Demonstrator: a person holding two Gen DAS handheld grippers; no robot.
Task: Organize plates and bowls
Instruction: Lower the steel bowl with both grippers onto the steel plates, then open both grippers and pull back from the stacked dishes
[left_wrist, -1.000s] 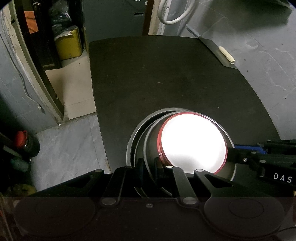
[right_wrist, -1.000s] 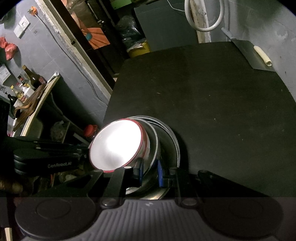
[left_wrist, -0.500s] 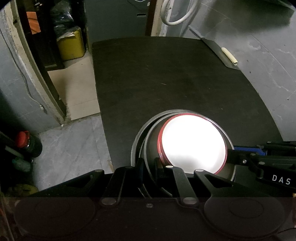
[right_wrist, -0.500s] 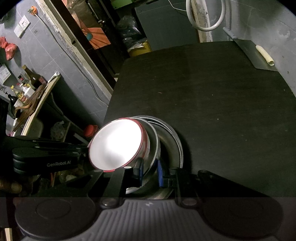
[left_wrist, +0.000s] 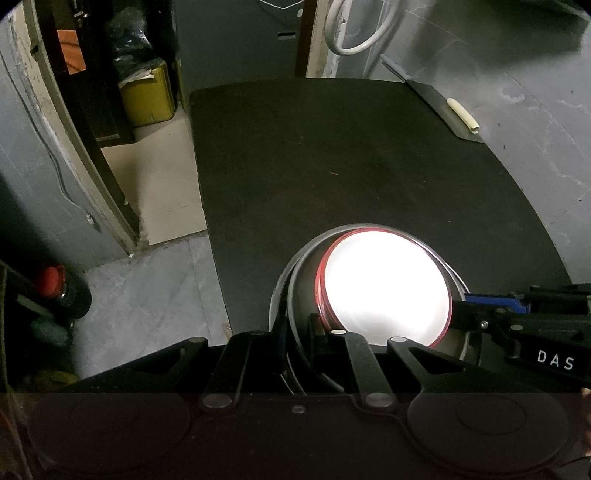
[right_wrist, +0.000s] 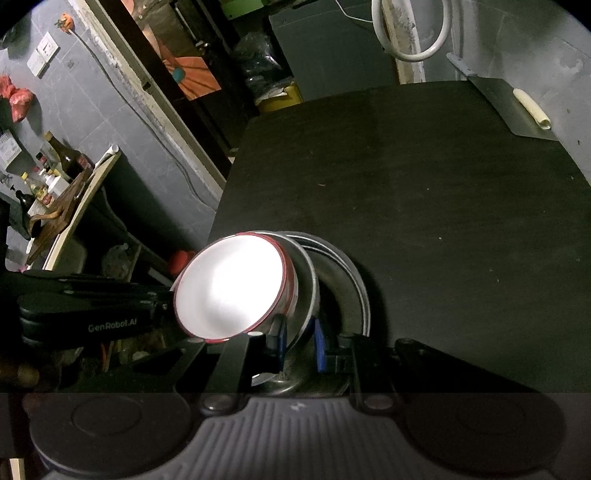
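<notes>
Two grippers share one nested stack at the near edge of the black table, and I read that as a two-handed carry: the pile looks too wide and loose for one narrow pinch. Going left to right in the left wrist view, the floor and a doorway fill the left side; at lower centre my left gripper has its fingers nearly closed, clenched across the near rim of the steel bowl, one finger outside the wall and one inside. That bowl sits in a wider steel plate, and inside it rests the white bowl with a red rim, glaring under the light. At the right edge the other tool reaches in to the stack's far side. In the right wrist view the left tool enters from the lower left, the white bowl lies left of centre, and my right gripper at lower centre pinches the steel bowl's rim between blue pads set a small way apart. I can't tell whether the stack rests on the table or hangs just above it
</notes>
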